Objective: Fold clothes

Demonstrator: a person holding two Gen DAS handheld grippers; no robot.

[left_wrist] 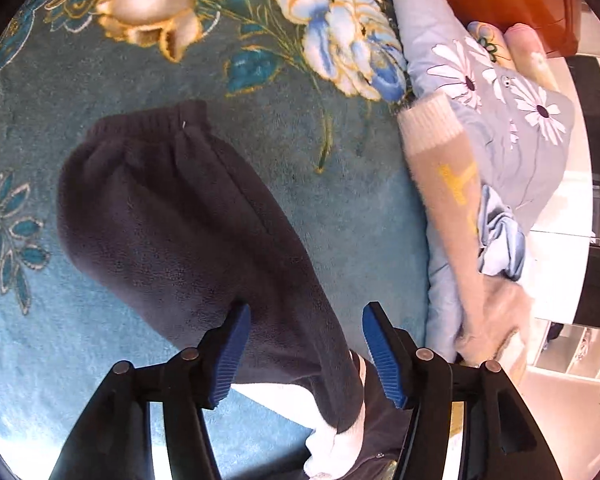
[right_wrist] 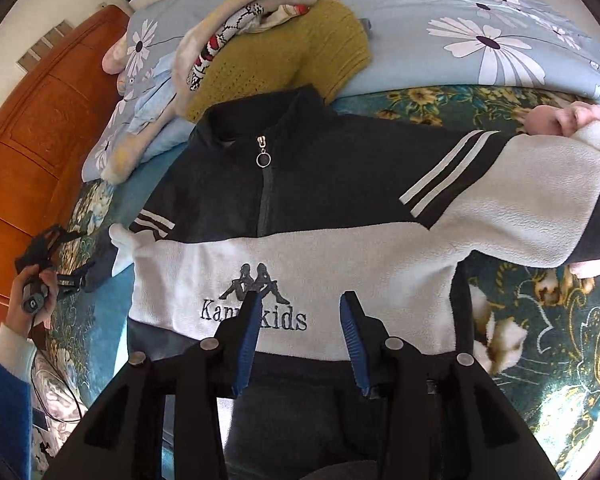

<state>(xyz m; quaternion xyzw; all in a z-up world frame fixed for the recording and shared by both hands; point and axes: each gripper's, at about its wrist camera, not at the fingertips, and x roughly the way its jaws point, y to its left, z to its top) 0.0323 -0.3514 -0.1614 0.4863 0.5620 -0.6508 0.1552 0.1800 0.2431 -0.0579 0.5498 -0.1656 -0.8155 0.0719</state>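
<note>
Fleece jacket [right_wrist: 300, 200]: navy and white, zip front, lies face-up and spread flat on a teal floral blanket [right_wrist: 540, 320] covering the bed. Collar points away from the right wrist camera; hem is nearest it. Zip is closed, ring pull [right_wrist: 263, 159] lying just below the collar. White chest band carries an embroidered logo with lettering ending in "kids". One sleeve [right_wrist: 520, 200], with two white stripes, extends to the right of that view; a hand [right_wrist: 556, 120] touches its cuff end.

In the left wrist view, the other sleeve [left_wrist: 188, 220], dark navy with a gathered cuff, lies stretched out on the blanket, angled away from the camera.

Right hand-held gripper [right_wrist: 300, 300]: jaws wide apart, holding nothing, poised over the white band near the hem, blue pads either side of the logo lettering.

Left hand-held gripper [left_wrist: 306, 312]: jaws wide apart, holding nothing, straddling the navy sleeve near where it meets the white body panel. Contact with the fabric cannot be determined.

Surroundings: mustard knit garment [right_wrist: 300, 56] and other loose clothes piled beyond the collar on a pale blue daisy-print quilt [right_wrist: 480, 32]. Orange wooden headboard [right_wrist: 40, 152] at left of the right wrist view.
</note>
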